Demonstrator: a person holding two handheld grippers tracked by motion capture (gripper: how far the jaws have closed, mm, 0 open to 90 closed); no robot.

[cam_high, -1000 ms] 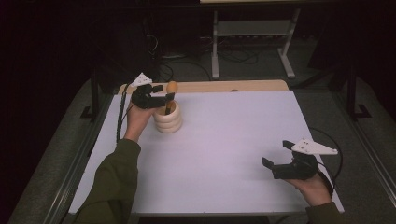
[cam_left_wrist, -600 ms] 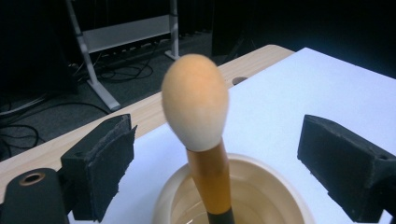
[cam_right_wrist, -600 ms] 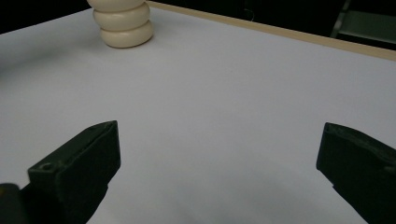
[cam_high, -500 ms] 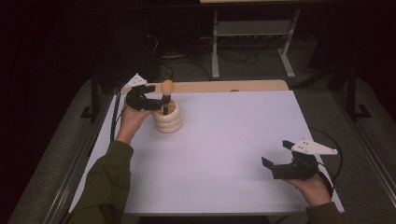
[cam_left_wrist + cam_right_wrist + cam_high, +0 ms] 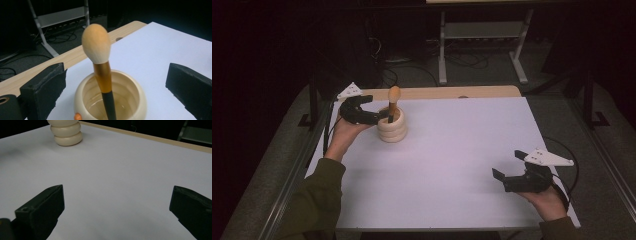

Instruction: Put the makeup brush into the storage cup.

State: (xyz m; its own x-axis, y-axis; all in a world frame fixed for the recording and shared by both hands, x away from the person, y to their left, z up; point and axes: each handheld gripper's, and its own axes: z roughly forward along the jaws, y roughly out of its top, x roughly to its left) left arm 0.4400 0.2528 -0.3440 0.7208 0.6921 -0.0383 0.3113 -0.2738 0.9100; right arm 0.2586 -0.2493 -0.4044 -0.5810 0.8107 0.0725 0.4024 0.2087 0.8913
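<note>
A cream pot (image 5: 392, 126) on the white counter (image 5: 452, 165), at about 10 o'clock from the middle, near the far left corner. Shaped like stacked round rings. Standing in the pot, a brush (image 5: 393, 102), black handle down, gold band above it, soft orange tip on top. Leaning a little toward 12 o'clock, resting on the pot's rim.

Left gripper (image 5: 379, 114) just at 9 o'clock from the pot, held in a hand with a green sleeve. Jaws spread wide, gripping nothing. In the left gripper view, pot (image 5: 111, 100) and brush (image 5: 100, 65) right between the two black jaws, with a gap on each side. Touching the pot or not: cannot tell. A strip of bare wood along the counter's far edge, at 12 o'clock.

Right gripper (image 5: 504, 174) far away at about 4 o'clock, near the near right corner, low over the counter. Jaws spread wide too, with nothing between them but white counter (image 5: 120, 182). Seen from the right gripper view, the pot (image 5: 66, 132) far off at 11 o'clock.

Past the counter, a dark floor with cables and a grey metal stand (image 5: 482, 40).
</note>
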